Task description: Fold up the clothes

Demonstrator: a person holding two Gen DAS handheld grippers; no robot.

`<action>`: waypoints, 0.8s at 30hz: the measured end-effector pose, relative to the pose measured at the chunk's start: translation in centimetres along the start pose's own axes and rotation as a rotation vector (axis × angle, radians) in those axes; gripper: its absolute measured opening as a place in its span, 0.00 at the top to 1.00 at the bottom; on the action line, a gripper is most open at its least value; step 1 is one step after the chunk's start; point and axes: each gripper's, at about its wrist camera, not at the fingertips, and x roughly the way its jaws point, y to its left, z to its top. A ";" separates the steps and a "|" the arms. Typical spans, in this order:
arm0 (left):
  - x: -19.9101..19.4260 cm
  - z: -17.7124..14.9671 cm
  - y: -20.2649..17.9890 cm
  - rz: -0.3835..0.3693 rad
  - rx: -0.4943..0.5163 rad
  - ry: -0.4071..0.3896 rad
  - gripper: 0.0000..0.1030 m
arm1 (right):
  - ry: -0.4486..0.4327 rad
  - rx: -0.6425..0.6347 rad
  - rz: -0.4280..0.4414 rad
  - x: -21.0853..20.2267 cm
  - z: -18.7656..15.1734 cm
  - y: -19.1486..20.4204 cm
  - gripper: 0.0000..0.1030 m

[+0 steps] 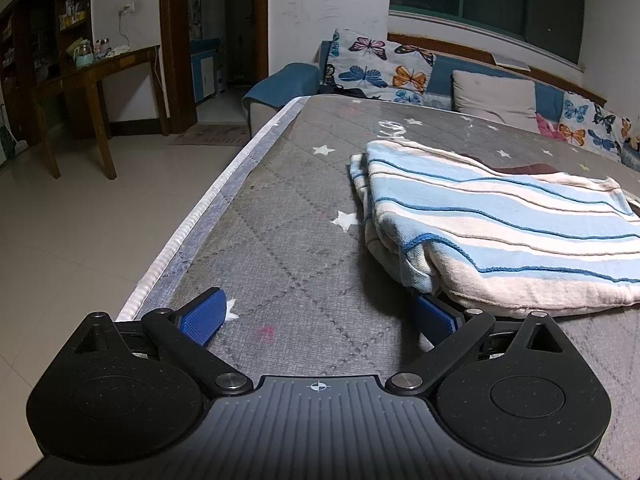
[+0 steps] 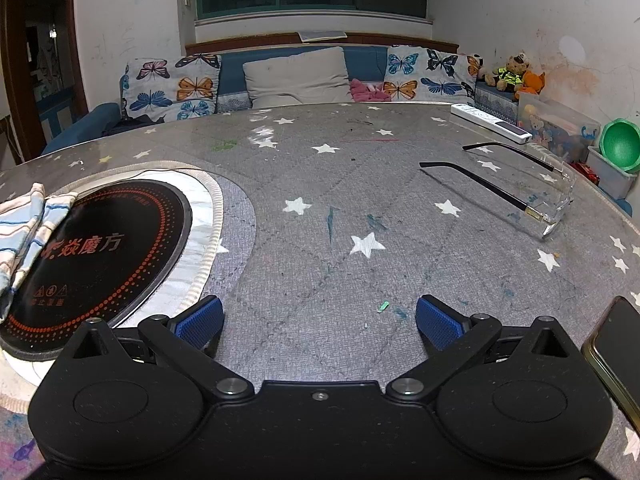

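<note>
A folded garment with light-blue and white stripes [image 1: 500,224] lies on the grey star-patterned table cover [image 1: 288,216], right of centre in the left wrist view. My left gripper [image 1: 320,318] stands open low over the cover, its right fingertip [image 1: 434,320] close to the garment's near edge, nothing between the fingers. In the right wrist view a corner of the striped garment [image 2: 28,224] shows at the far left, resting partly on a round black induction cooktop [image 2: 100,256]. My right gripper [image 2: 320,320] is open over bare cover, well right of the garment.
A pair of glasses [image 2: 532,192] lies unfolded at the right of the table, a white power strip [image 2: 492,122] behind them and a phone [image 2: 620,352] at the near right edge. A sofa with butterfly cushions [image 2: 176,86] runs behind the table. The table's left edge [image 1: 192,224] drops to tiled floor.
</note>
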 end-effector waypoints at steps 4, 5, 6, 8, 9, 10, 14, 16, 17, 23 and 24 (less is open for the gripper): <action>0.0 -0.1 0.1 0.001 0.001 0.000 0.03 | 0.001 0.001 0.000 -0.1 0.0 0.0 0.00; -0.1 -0.1 0.2 0.002 0.002 0.000 0.03 | 0.002 0.000 -0.002 0.0 0.0 0.0 0.00; -0.1 -0.1 0.2 0.002 0.002 0.000 0.03 | 0.002 -0.001 -0.002 -0.1 0.0 0.0 0.00; -0.2 -0.1 0.3 0.003 0.001 0.001 0.03 | 0.004 0.000 -0.009 -0.1 0.0 0.0 0.00; -0.2 0.0 0.4 0.001 0.000 0.002 0.03 | 0.008 0.003 -0.016 -0.1 0.1 0.2 0.00; -0.2 0.0 0.4 0.002 0.006 0.004 0.03 | 0.012 0.007 -0.023 -0.2 0.2 0.3 0.00; -0.4 0.5 0.4 0.000 0.007 0.020 0.04 | 0.017 -0.007 0.013 -0.5 0.4 2.0 0.00; -1.0 0.9 0.5 -0.003 0.007 0.006 0.04 | 0.007 -0.034 0.050 -1.0 0.8 3.5 0.00; -1.4 1.1 0.6 -0.003 0.009 -0.004 0.04 | 0.001 -0.046 0.071 -1.3 1.0 4.3 0.00; -3.6 2.7 0.8 -0.020 0.013 -0.043 0.05 | -0.004 -0.091 0.235 -2.4 2.5 9.1 0.00; -3.9 3.0 0.9 -0.014 0.008 -0.045 0.05 | 0.001 -0.105 0.268 -2.5 2.7 10.1 0.01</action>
